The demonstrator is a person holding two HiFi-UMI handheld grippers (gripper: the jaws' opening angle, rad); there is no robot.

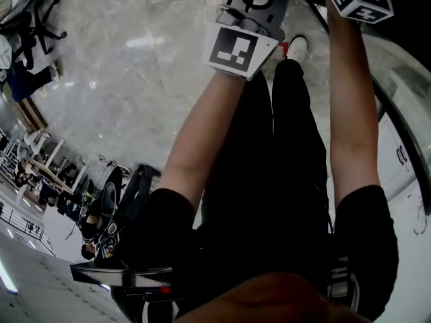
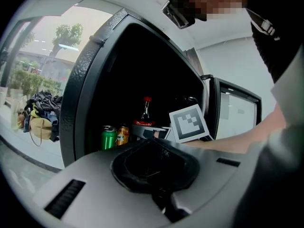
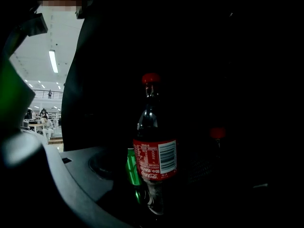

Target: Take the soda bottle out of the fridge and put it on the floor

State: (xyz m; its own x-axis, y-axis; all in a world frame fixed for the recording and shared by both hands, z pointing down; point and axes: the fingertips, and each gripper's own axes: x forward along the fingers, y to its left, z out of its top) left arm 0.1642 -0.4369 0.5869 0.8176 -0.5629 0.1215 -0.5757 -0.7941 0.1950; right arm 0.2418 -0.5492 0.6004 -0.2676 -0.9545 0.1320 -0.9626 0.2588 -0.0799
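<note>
Here the left gripper (image 2: 154,164) hangs closed and empty (outside the fridge (image 2: 88,84)). Further in, the right gripper (image 2: 148,131) stands open at the soda bottle (image 3: 154,151), which is upright inside. If the jaws close off-centre, the bottle may tip against the green can (image 2: 109,137) beside it.

Bottle (image 3: 154,160) upright in the dark fridge (image 3: 95,80), with a red cap, a red barcode label and dark soda. A green can (image 3: 132,167) sits just behind its left side, partly hidden. Second red cap (image 3: 217,132) to the right, deeper in, its bottle too dark to make out. Grey housing (image 3: 71,175) with a round recess at lower left; past the fridge's left edge, a bright hall (image 3: 38,89) with ceiling strip lights (image 3: 52,61) and distant people (image 3: 46,121).
</note>
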